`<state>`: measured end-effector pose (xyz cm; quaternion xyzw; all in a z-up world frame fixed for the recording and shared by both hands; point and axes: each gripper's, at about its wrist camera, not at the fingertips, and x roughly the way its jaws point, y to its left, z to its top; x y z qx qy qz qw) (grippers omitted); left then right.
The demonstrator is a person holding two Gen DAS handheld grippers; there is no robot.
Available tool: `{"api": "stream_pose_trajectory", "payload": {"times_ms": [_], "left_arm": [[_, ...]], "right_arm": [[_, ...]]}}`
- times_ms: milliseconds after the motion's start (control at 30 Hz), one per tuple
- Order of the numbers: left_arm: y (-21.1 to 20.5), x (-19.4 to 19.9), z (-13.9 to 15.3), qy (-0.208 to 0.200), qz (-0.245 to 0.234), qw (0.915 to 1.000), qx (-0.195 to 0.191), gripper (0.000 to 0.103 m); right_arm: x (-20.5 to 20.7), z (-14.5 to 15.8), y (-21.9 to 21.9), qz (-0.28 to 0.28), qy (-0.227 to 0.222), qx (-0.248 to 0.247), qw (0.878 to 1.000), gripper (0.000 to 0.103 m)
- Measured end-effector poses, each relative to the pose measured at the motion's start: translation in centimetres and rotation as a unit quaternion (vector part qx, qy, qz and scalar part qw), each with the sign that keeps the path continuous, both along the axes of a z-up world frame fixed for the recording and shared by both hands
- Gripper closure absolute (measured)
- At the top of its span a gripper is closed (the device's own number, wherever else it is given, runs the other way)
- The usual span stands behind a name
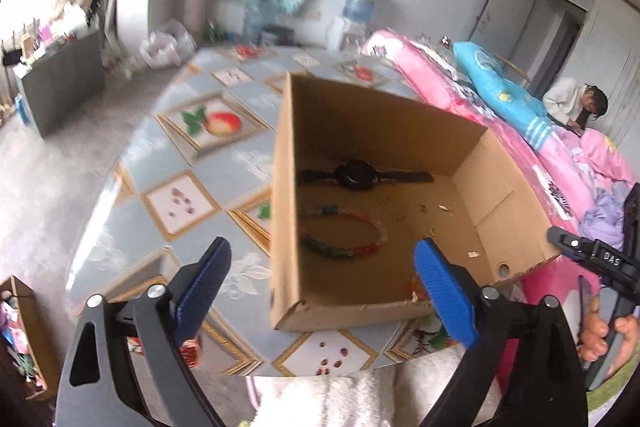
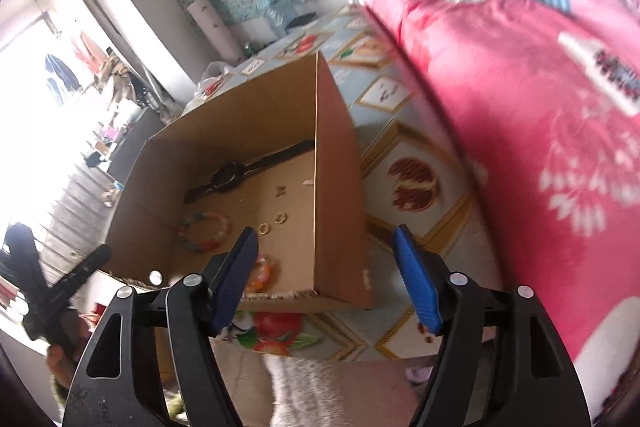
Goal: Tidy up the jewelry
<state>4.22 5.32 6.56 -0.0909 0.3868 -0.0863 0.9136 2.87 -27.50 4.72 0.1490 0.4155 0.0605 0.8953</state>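
An open cardboard box [image 1: 384, 123] [image 2: 336, 167] stands on the table. Inside lie a black watch [image 1: 360, 177] [image 2: 228, 177], a multicoloured bead bracelet [image 1: 344, 231] [image 2: 204, 231], several small gold earrings and rings [image 1: 434, 229] [image 2: 280, 217], and an orange piece near the front wall [image 2: 262, 273]. My left gripper [image 1: 324, 287] is open and empty, above the box's near left corner. My right gripper [image 2: 326, 279] is open and empty, above the box's near right corner. The right gripper also shows at the right edge of the left wrist view [image 1: 600, 259].
The table [image 1: 208, 155] [image 2: 404, 163] has a blue cloth with fruit pictures. A pink quilt [image 1: 440, 75] [image 2: 520, 107] and blue pillow [image 1: 500, 87] lie along its right side. A person [image 1: 576, 103] sits far right. A white fluffy cloth [image 1: 340, 399] is below the table edge.
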Motion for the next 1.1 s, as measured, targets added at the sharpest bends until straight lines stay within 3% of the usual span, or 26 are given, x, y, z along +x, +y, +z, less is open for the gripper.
{"api": "stream_pose_trajectory", "payload": {"times_ms": [133,433,800,1100], "left_arm": [[0.0,-1.8,0.9,-0.026,0.012,0.9994,0.021,0.006],[-0.8,-3.9,2.9,-0.056,0.031,0.9967,0.050,0.006],[-2.9,-5.8,4.8,-0.085,0.040,0.9911,0.095,0.006],[-4.5,-5.9,4.8,-0.092,0.030,0.9881,0.120,0.006]], "right_arm": [[-1.5,1.3,0.9,-0.005,-0.033,-0.052,0.998,0.024],[-3.7,3.9,2.1,-0.017,-0.091,-0.108,0.990,0.008],[-5.9,6.3,3.8,-0.013,-0.140,-0.151,0.978,0.008],[-7.3,6.7,5.0,-0.009,-0.168,-0.145,0.975,0.008]]}}
